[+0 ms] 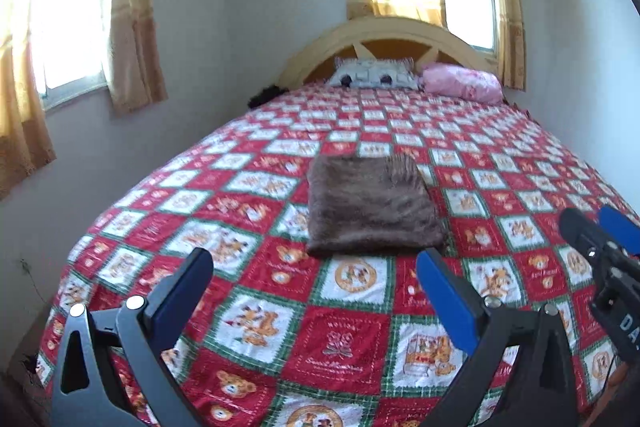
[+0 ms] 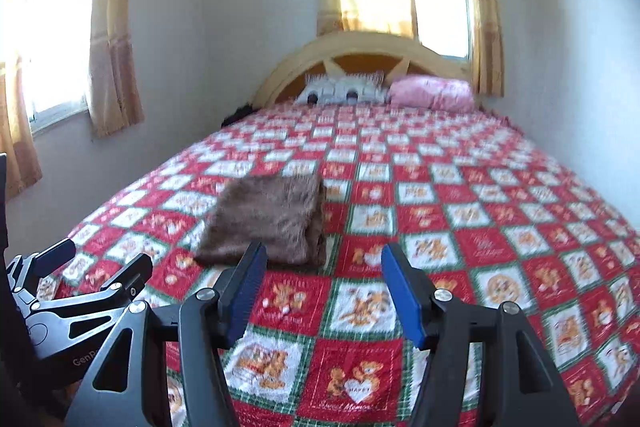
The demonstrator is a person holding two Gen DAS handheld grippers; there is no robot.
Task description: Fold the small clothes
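A brown fuzzy cloth (image 1: 372,205) lies folded into a neat rectangle on the bed, in the middle of the left wrist view; it also shows in the right wrist view (image 2: 266,223), left of centre. My left gripper (image 1: 314,261) is open and empty, held above the bedspread just short of the cloth's near edge. My right gripper (image 2: 324,257) is open and empty, to the right of the cloth's near corner. The right gripper also shows at the right edge of the left wrist view (image 1: 600,223), and the left gripper shows at the lower left of the right wrist view (image 2: 100,259).
The bed has a red, white and green checked bedspread (image 1: 352,339) with bear prints. A white pillow (image 1: 372,75) and a pink pillow (image 1: 462,83) lie against the arched wooden headboard (image 1: 384,31). Curtained windows stand behind and left. White walls flank the bed.
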